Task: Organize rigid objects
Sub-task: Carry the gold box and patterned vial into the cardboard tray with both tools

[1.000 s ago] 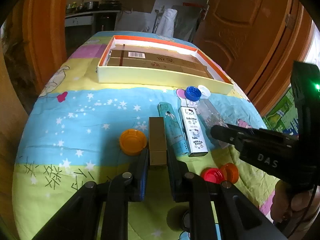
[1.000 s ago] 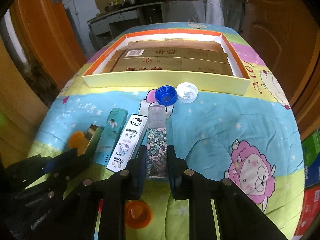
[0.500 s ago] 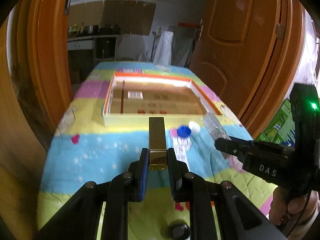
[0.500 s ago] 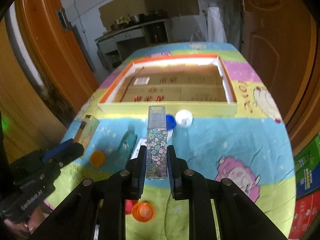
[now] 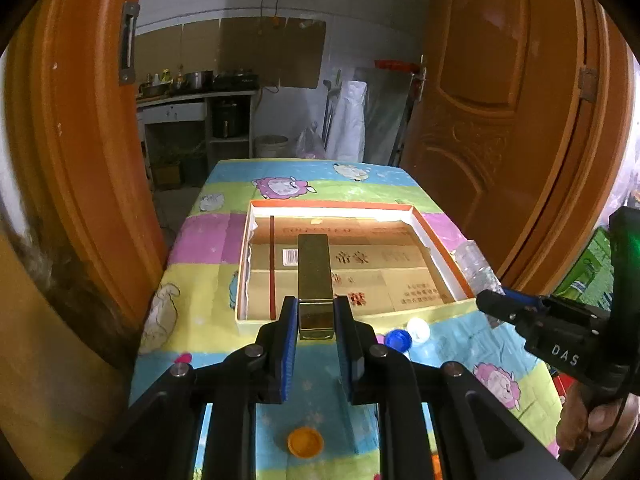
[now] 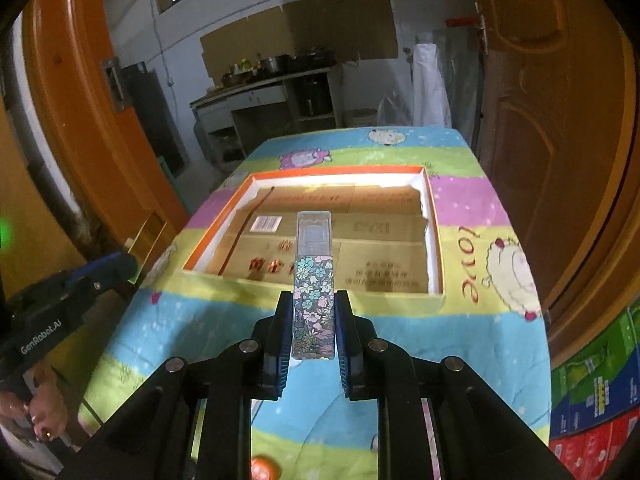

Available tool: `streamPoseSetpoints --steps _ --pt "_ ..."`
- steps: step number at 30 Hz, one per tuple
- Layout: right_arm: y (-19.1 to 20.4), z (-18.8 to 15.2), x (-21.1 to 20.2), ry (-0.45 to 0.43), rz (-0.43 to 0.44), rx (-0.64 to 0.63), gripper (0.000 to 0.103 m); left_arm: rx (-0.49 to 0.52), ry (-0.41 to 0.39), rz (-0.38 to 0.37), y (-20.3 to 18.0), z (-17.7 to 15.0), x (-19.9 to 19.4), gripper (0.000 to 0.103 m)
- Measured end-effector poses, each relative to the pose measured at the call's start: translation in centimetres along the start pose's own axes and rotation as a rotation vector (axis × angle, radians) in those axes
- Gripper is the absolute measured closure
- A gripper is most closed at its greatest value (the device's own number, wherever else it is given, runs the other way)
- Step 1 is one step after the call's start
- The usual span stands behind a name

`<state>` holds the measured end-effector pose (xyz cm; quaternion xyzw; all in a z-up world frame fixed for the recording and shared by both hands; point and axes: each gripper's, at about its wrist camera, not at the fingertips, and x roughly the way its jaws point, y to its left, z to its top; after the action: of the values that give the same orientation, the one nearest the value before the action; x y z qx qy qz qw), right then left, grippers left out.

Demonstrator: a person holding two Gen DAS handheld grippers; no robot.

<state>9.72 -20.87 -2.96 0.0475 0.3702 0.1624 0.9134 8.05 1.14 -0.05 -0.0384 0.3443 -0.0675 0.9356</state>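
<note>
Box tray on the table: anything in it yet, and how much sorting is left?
Nothing is placed yet: the box tray shows only its cardboard lining. In hand: the left tool clamps a gold box, the right tool a floral case, both raised before the tray. Left on the cloth: blue cap, white cap, orange cap.

Black linkage arms, silver screws, blue-padded fingers [image 5: 289, 336], white "DAS" and "GenRobot.AI" lettering
</note>
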Motion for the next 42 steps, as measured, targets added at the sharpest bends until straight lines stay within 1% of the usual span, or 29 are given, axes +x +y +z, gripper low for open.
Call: streamPoseSetpoints --steps 9,14,19,24,27,29,32,35,39,42 --pt "-1.7 4.1 2.3 -0.003 0.027 0.009 0.083 0.01 0.038 -0.016 0.0 3.8 2.9 0.085" --pt "-2.3 5.8 4.0 0.011 0.041 0.017 0.083 0.043 0.062 -0.028 -0.4 5.8 4.6 0.085" --pt "-2.8 7.1 5.8 0.033 0.053 0.024 0.083 0.041 0.096 -0.083 -0.3 7.3 6.3 0.085" --pt "-3.3 8.2 8.4 0.066 0.054 0.028 0.083 0.002 0.139 -0.123 0.0 8.2 9.1 0.085" --pt "-3.5 8.5 10.3 0.092 0.043 0.031 0.083 0.007 0.184 -0.11 -0.3 8.0 11.7 0.085" --pt "-3.7 8.5 11.7 0.116 0.04 0.034 0.083 -0.004 0.232 -0.108 -0.4 7.6 13.9 0.085" --pt "-3.8 8.2 13.4 0.148 0.039 0.038 0.083 -0.011 0.267 -0.088 -0.4 7.0 16.1 0.085" --pt "-4.0 8.0 15.2 0.178 0.023 0.033 0.083 -0.021 0.277 -0.071 -0.1 6.7 17.6 0.085" --pt "-4.2 8.2 16.5 0.188 0.01 0.038 0.083 -0.018 0.273 -0.025 -0.1 6.6 18.8 0.085" --pt "-4.3 8.5 17.3 0.194 0.01 0.049 0.083 -0.022 0.277 -0.005 0.1 6.6 19.5 0.085"
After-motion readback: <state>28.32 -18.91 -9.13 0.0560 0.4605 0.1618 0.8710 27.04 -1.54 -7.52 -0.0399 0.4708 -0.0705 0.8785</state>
